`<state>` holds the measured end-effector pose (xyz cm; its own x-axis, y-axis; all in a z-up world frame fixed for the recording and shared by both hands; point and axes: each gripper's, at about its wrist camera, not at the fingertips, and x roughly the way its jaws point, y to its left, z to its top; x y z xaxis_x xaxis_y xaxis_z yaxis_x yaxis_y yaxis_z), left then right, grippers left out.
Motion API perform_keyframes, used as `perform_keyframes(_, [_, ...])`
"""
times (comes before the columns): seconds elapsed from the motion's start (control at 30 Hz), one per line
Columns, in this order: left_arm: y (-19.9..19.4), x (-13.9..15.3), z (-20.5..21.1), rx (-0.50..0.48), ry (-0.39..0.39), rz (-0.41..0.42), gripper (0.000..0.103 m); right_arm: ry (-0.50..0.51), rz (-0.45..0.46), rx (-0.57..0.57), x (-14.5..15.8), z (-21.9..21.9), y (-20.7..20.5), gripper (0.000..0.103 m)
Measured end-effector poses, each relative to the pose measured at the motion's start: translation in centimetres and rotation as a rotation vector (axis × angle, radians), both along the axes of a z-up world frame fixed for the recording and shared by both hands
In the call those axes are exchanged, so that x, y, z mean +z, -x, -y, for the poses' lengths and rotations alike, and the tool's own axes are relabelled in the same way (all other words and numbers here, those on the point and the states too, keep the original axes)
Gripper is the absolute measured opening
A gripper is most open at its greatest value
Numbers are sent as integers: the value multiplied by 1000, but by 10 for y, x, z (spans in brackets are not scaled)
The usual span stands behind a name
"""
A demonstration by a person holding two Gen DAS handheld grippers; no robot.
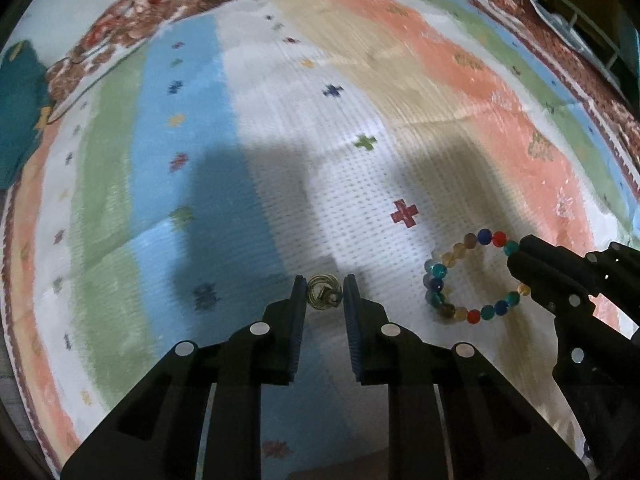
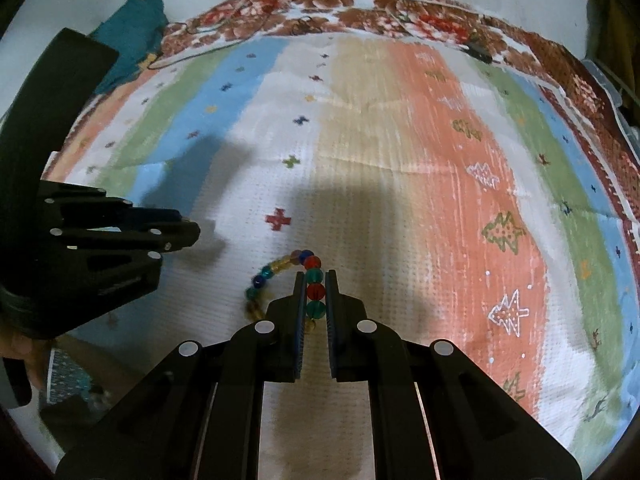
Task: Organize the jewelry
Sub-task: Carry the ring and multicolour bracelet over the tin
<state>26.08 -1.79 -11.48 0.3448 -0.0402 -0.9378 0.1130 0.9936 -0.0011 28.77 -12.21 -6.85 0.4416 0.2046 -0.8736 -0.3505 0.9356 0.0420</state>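
1. Left gripper (image 1: 324, 294) is the biggest thing in its own view, pointing steeply down at the cloth. Its jaws are nearly together and pinch a small brass-coloured ring (image 1: 323, 297) right at the fingertips, so the ring sits dead between the pads, touching both as far as I can see.
2. Right gripper (image 2: 316, 294) is pressed together on the beaded bracelet (image 2: 280, 276). A few beads (teal, red, teal) are stacked in the narrow gap between its pads, and the rest of the loop curls off to the left of the tips, lying on the cloth.
3. From the left wrist view the bracelet (image 1: 472, 276) shows as a full loop of multicoloured beads, off to the right of the ring and well apart from it, with the right gripper (image 1: 516, 258) biting its right-hand edge.
4. Everything sits on a striped mat (image 1: 280, 140) with blue, green, white, tan and salmon bands and little cross marks. The ring is on the white band, close to the blue one.
5. A red cross mark (image 1: 405, 213) lies just beyond the bracelet, up and left of it.
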Motion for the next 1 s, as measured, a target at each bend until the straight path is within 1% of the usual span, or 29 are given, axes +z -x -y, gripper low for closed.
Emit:
perform_keyframes(0.1, [15,14,-5,2,0,46,18,-2,27,22,10,-7,6,10])
perform_keyframes(0.2, [22,23,-13,22,4,79,18,-31,36,33,18,-12,10,10])
perform_keyframes(0.3, [29,27,-15,32,-17,97,18,-44,54,43,23,-16,15,10])
perform_keyframes(0.4, [39,34,-16,33,-32,134,18,-42,67,51,26,-20,19,10])
perform_keyframes(0.57, [56,56,-21,43,-11,225,18,-49,111,68,36,-24,28,10])
perform_keyframes(0.73, [74,71,-23,37,-3,298,18,-75,153,76,50,-27,38,10])
perform_keyframes(0.87, [88,80,-24,29,10,345,18,-101,181,86,62,-27,48,10])
perform_keyframes(1.0, [100,85,-25,33,17,371,18,-114,197,94,70,-27,56,10])
